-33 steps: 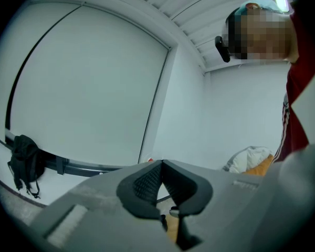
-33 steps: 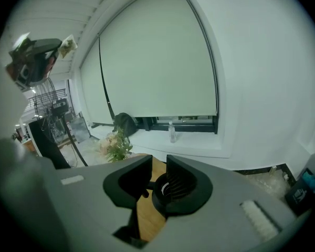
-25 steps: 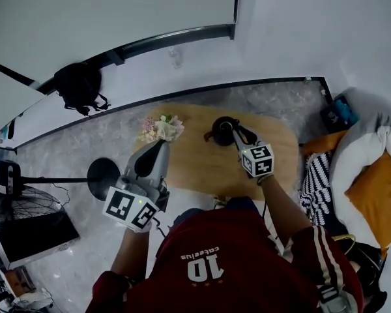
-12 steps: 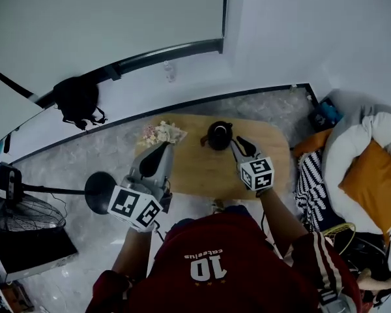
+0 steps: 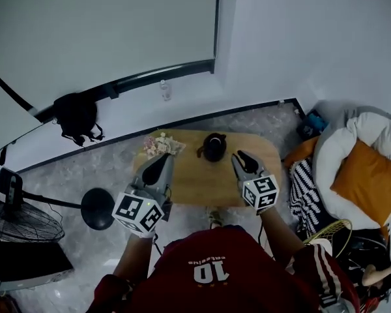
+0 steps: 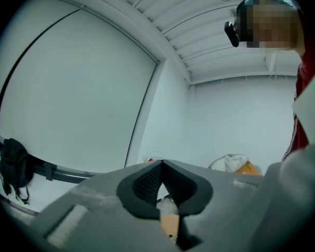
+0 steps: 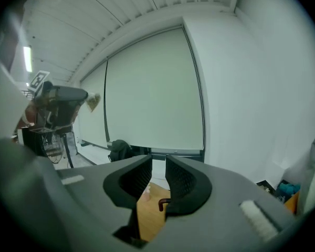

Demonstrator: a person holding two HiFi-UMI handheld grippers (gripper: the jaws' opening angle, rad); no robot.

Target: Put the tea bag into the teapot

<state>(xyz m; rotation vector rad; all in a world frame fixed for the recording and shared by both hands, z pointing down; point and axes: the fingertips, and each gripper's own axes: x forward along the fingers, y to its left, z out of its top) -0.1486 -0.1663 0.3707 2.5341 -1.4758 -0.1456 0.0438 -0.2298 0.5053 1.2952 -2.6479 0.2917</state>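
Table: a low oval wooden table (image 5: 194,178) stands on the grey stone floor, in front of the person.
Teapot: a dark teapot (image 5: 215,147) stands upright near the table's far edge, about mid-length, with its handle on the left.
Tea bag: it can't be made out in any view, and neither gripper holds it.
Flowers: a pale bunch of flowers (image 5: 161,145) lies at the table's far left corner, apart from the teapot.
Left gripper: the left gripper (image 5: 164,158) hangs over the table's left end, just short of the flowers. Its jaws are pressed together at the tips with nothing pinched. A sliver of wood and something pale show through the gap lower down.
Right gripper: the right gripper (image 5: 238,156) is over the table's right half, nearer the person than the teapot and clear of it. Its jaws stand a narrow slot apart and are empty. Bare wood and the teapot's curved handle show through the slot.
Change: a second ago the right gripper's tips were right at the teapot, and it has since drawn back toward the near edge. The left gripper has kept its place by the flowers. The teapot has not shifted on the table. The head view now takes in more floor, and the table looks smaller.
Surroundings: an orange cushion (image 5: 362,175) lies off the table's right end, and a black bag (image 5: 76,115) hangs on the far wall.
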